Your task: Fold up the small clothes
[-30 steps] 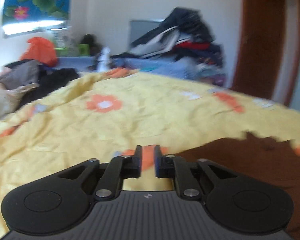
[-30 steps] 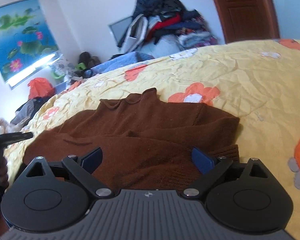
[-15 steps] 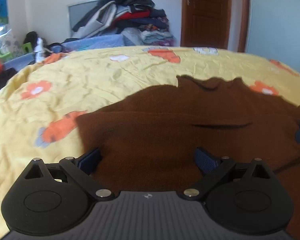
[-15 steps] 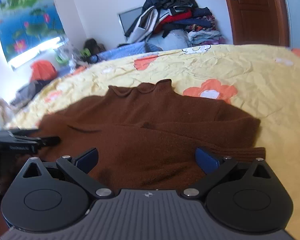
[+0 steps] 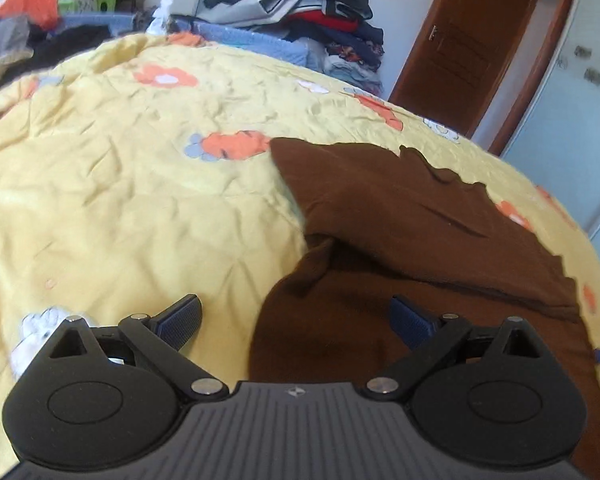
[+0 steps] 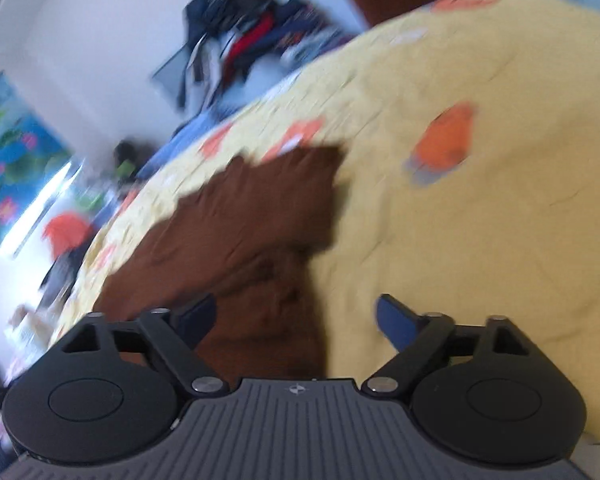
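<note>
While the brown sweater (image 5: 400, 232) lies partly folded on the yellow bedspread (image 5: 120, 208), I tilt my left gripper (image 5: 296, 316) down over its edge, jaws wide, closing slightly; my right gripper (image 6: 296, 316), rolled, narrows, gripping nothing.

Your brown knit sweater (image 5: 400, 240), lying flat on the yellow flowered bedspread (image 5: 120, 200), sleeves folded across its body, wavy collar at the far edge

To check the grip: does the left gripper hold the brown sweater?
No. The left gripper stands open over the sweater; its pads press nothing.
</note>
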